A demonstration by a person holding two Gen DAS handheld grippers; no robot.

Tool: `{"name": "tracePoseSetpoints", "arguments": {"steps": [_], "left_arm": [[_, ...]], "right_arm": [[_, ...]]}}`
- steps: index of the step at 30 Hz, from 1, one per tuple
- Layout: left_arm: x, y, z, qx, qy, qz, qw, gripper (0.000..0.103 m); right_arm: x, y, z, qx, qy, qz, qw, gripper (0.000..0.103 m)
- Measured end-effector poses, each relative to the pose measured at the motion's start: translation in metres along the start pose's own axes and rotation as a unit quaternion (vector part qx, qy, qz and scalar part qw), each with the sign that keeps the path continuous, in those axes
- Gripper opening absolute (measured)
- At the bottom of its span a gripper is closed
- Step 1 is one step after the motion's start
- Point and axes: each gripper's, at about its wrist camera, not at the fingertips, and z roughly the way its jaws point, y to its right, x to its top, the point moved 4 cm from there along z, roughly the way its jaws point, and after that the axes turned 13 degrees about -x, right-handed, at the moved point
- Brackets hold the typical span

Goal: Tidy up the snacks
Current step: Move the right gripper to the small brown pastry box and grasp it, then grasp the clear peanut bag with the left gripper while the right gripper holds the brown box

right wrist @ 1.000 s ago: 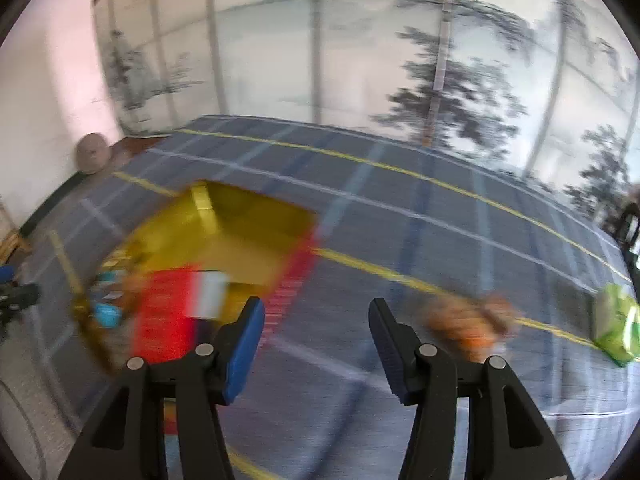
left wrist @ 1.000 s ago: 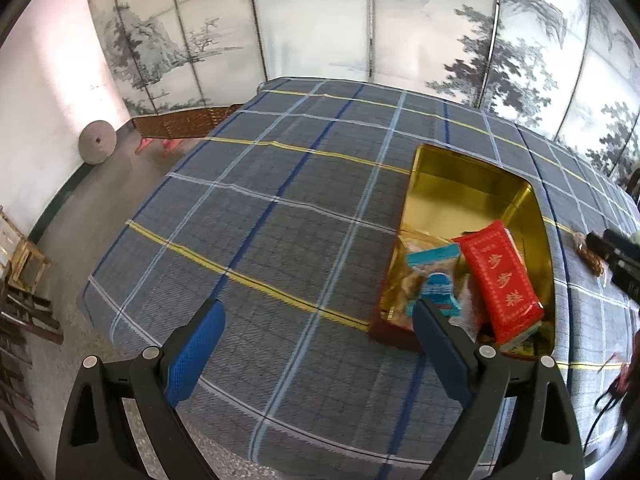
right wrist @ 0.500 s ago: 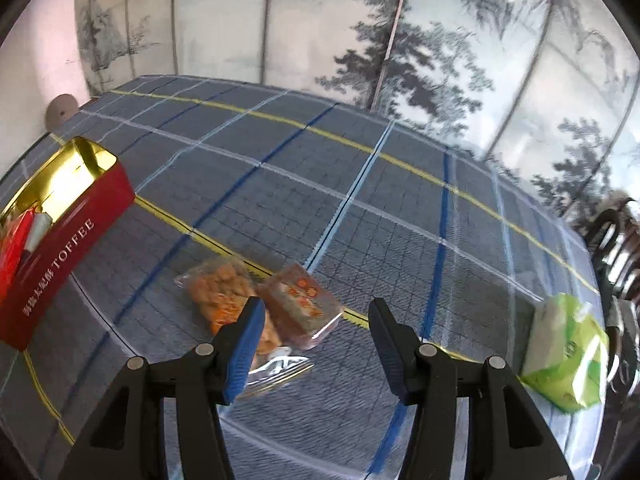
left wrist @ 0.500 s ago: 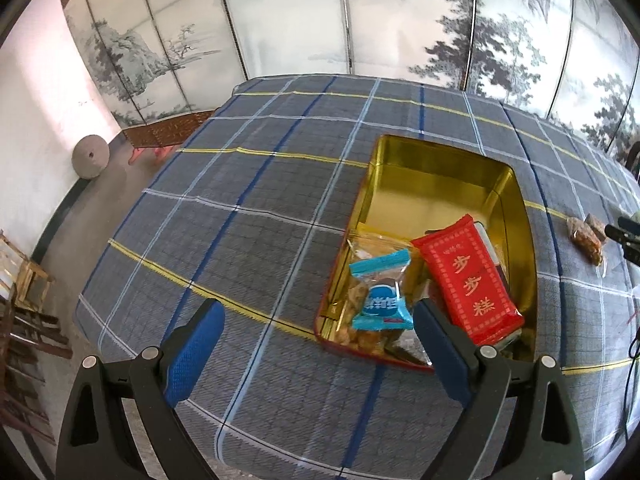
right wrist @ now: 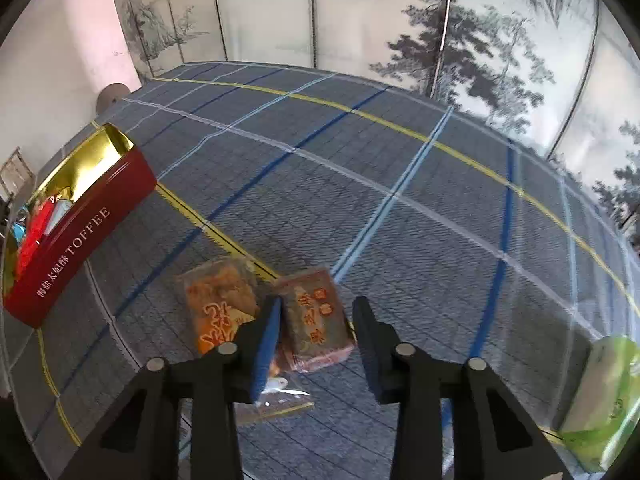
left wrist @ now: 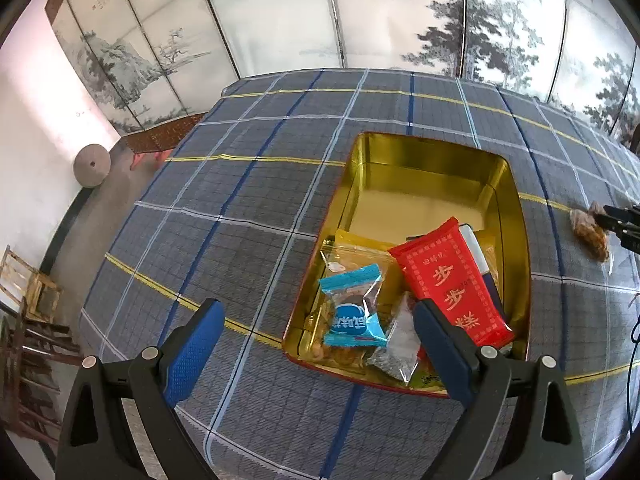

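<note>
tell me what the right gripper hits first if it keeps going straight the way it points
Most likely the brown square snack packet, which lies on the tablecloth between the open fingers of the right gripper. The orange packet sits just outside its left finger. Depth is uncertain.

— What moved on the right?
— The right tongs [right wrist: 316, 312] have dropped toward the bench and now straddle the brown snack packet [right wrist: 314, 316], narrower than before (not yet touching it).
— And the left?
— The left tongs [left wrist: 316, 320] shifted; the toffee tin [left wrist: 516, 208] sits more central.
</note>
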Motion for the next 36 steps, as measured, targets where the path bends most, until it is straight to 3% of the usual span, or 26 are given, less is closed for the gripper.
{"name": "tracePoseSetpoints", "arguments": {"steps": [8,17,27,36], "left_arm": [[0.002,0.008,0.001,-0.009,0.003,0.003,1.0000,0.094],[0.001,0.030,0.002,-0.042,0.008,0.015,0.9990,0.094],[0.013,0.086,-0.003,-0.085,0.034,0.055,0.9943,0.094],[0.017,0.140,0.010,-0.104,0.034,0.090,0.9899,0.094]], "right_arm": [[-0.008,-0.002,0.000,0.019,0.002,0.061,0.998,0.031],[-0.035,-0.042,-0.027,-0.017,-0.006,0.101,0.995,0.031],[-0.062,-0.072,-0.053,-0.053,0.011,0.105,0.993,0.031],[-0.064,-0.068,-0.049,-0.036,0.028,0.117,0.992,0.031]]}}
